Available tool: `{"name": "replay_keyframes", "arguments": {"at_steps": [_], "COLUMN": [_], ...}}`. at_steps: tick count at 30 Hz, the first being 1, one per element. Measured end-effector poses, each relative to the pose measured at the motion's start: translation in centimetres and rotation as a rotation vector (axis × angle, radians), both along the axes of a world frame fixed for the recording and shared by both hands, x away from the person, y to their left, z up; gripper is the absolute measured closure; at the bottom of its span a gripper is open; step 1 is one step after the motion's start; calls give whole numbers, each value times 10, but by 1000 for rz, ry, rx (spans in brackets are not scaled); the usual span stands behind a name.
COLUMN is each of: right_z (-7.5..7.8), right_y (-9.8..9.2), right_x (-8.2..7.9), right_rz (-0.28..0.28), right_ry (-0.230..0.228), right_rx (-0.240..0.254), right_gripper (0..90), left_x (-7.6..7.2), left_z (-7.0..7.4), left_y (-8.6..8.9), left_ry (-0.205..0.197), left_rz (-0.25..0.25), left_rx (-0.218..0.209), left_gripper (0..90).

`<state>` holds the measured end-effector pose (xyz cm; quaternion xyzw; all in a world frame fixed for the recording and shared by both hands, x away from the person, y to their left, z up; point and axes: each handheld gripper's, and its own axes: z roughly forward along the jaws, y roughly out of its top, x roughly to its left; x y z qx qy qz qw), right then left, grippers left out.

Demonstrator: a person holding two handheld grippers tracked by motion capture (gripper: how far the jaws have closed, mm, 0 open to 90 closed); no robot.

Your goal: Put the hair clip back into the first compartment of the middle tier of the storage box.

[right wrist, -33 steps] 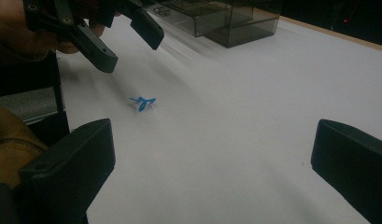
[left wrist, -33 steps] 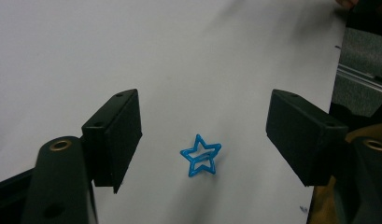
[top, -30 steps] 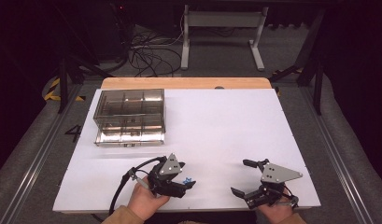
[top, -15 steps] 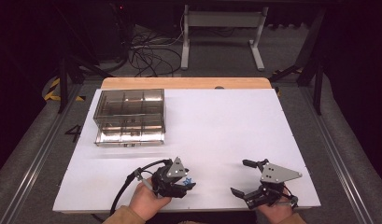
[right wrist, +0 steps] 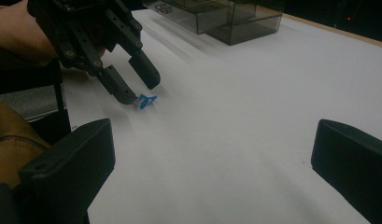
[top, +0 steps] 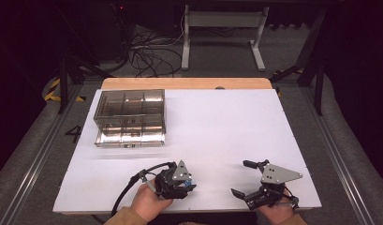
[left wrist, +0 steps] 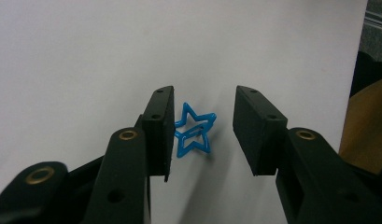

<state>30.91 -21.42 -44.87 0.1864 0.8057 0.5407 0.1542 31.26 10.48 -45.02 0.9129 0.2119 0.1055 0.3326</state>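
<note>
My left gripper [left wrist: 202, 135] hangs low near the tabletop's [top: 226, 122] near edge, fingers [left wrist: 161, 126] spread either side of a blue star-shaped clip [left wrist: 194, 129] lying flat, presumably so they can close on it. One finger is just beside the clip; contact is unclear. My right gripper [top: 249, 180] waits near the near right corner, fingers wide and empty. The clear divided box [top: 129, 117] sits toward the far left corner, its contents too faint to read.

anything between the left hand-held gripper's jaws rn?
Yes: a blue star-shaped clip lies flat on the white table between the open jaws of the left hand-held gripper, close against one jaw, clearest in the left gripper view.
</note>
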Motion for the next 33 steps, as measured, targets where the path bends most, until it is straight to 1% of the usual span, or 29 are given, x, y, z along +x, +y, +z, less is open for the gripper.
{"name": "replay_keyframes", "arguments": {"at_steps": [3, 7, 12, 14, 15, 19, 22, 27, 28, 30, 32, 33], "right_z": [0, 0, 0, -1, -1, -1, -1, -1, -1, -1, -1, -1], "right_y": [0, 0, 1, 1, 1, 1, 1, 2, 2, 2, 2, 2], "right_x": [0, 0, 0, 1, 1, 1, 1, 1, 1, 1, 1, 1], "right_rz": [1, 2, 5, 4, 5, 6, 6, 9, 9, 9, 9, 9], "right_ry": [1, 1, 4, 4, 5, 6, 6, 8, 8, 8, 9, 9], "right_rx": [-3, -3, -3, -3, -3, -4, -4, -3, -3, -4, -4, -4], "right_gripper": [4, 4, 4, 4, 4, 4, 4, 4, 4, 4, 4, 3], "left_x": [0, 0, 1, 1, 1, 1, 0, 0, 0, -1, -1, -1], "left_z": [-1, -2, -4, -4, -4, -5, -5, -4, -4, -2, -1, 0], "left_y": [-1, -2, -3, -3, -3, -5, -5, -5, -5, -4, -4, -3], "left_ry": [2, 2, 5, 9, 8, 8, 4, -3, -5, -14, -26, -32], "left_rz": [-1, 1, -4, -5, -6, -4, -1, 4, 2, 5, 10, 16], "left_rx": [0, 10, 25, 26, 26, 43, 51, 54, 48, 47, 35, 39], "left_gripper": [605, 626, 685, 696, 716, 750, 786, 807, 807, 819, 844, 852]}}
